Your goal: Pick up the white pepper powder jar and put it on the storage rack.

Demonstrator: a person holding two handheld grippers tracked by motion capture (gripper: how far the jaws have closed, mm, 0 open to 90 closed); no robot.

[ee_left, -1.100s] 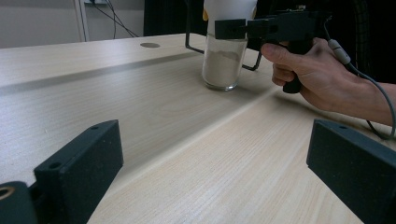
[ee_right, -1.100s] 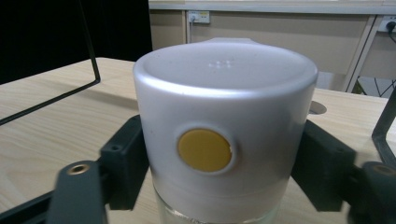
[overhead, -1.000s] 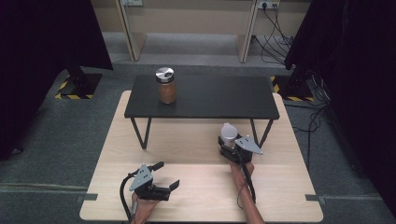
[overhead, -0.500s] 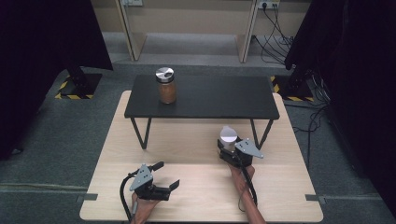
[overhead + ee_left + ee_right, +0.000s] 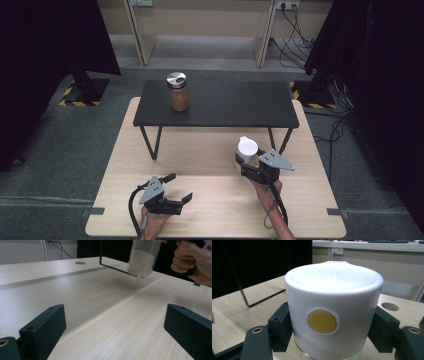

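Gripping a white-lidded glass jar [image 5: 247, 149] by its cap, the right claw [image 5: 248, 164] had its jaws pressed against both sides of the lid. The right gripper view showed a yellow dot on the lid's front. In the left gripper view the jar hung clear above the desk [image 5: 210, 155], holding pale powder up most of its glass body. The left claw [image 5: 181, 192] rested low on the desk near its front edge, jaws spread wide with nothing between them. On the black shelf [image 5: 230, 102] behind stood a metal-lidded jar [image 5: 178, 92] filled with a brown substance.
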